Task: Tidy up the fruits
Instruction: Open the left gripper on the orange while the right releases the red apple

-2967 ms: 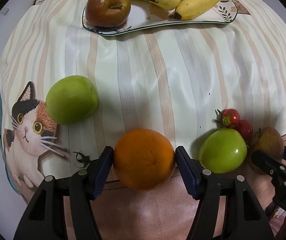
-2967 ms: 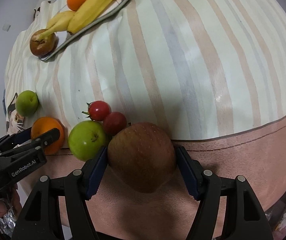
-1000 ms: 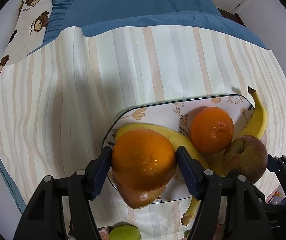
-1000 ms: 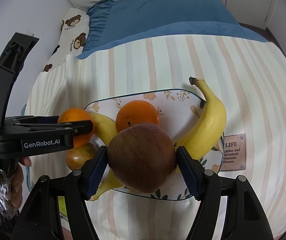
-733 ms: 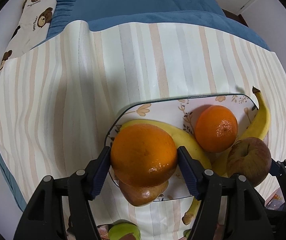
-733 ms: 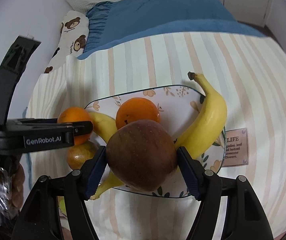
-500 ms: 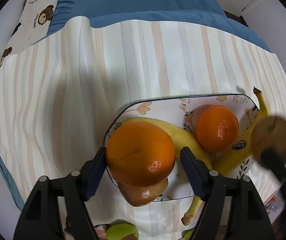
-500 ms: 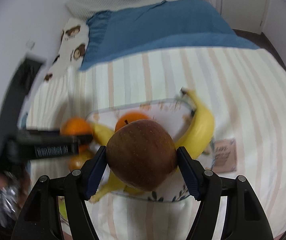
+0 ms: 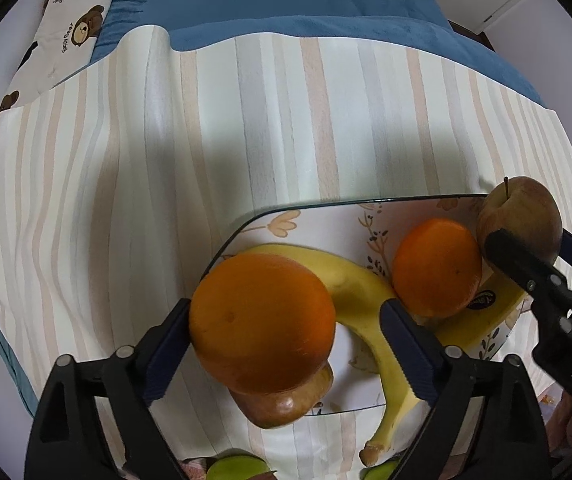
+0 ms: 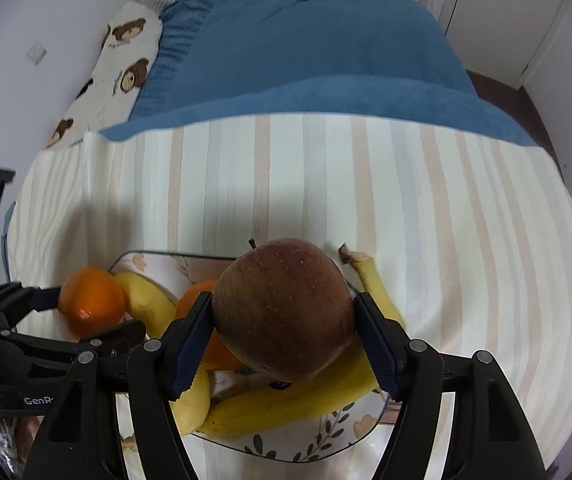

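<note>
Left gripper point(image 9: 284, 334): I see its jaws have just been opening, wide around the orange point(image 9: 261, 322), right pad apart.
Right gripper point(image 10: 282, 334): I hold the apple point(image 10: 282, 316) over the plate point(image 10: 318, 450).
Left to do: green fruits point(image 9: 238, 468), bottom edge.

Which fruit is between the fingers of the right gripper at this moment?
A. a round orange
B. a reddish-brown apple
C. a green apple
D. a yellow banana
B: in the right wrist view the right gripper has its fingers pressed on both sides of the reddish-brown apple, above the floral plate.
</note>
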The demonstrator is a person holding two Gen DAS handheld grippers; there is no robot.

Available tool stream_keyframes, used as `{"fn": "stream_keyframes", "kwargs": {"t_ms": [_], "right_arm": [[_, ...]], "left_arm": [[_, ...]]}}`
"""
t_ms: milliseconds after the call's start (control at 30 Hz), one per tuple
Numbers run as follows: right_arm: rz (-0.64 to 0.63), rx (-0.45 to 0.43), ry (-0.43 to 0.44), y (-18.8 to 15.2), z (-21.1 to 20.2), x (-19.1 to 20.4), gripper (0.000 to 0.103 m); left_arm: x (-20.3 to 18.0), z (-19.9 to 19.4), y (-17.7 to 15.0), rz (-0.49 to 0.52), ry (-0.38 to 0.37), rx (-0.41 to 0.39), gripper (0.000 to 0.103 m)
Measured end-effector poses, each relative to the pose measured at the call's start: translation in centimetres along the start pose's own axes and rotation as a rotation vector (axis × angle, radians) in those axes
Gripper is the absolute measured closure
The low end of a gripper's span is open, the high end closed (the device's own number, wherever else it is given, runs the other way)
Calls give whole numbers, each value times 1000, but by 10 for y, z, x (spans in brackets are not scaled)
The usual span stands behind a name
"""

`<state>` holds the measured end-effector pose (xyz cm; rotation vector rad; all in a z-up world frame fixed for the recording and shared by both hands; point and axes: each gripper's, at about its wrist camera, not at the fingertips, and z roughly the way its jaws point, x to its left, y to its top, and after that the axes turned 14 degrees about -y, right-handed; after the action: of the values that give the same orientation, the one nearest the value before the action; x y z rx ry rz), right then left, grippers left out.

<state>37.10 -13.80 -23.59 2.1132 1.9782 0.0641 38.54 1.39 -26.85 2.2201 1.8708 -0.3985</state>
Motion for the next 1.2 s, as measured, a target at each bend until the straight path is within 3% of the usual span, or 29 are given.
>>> {"fn": "stream_keyframes", "kwargs": {"t_ms": [300,533,700,933,1067,1200], "right_arm": [[21,67,42,9,8,-3,28],[-23,26,9,6,3,0,31],[-35,52,25,8,6,3,24],[-10,55,34,7,4,-1,24],[2,37,43,5,-6,-6,10],[4,28,32,5,-12,-9,9]], "left_arm": [[-4,-2,4,4,12,-17,2],[-1,-8,2,-4,10,-30,2],[-2,-15,1,0,6,-47,2],[-6,-31,-5,15,17,-93,2],[-4,-35,-5,5,5,-103,2],[0,-35,-3,-3,-14,-107,1]]}}
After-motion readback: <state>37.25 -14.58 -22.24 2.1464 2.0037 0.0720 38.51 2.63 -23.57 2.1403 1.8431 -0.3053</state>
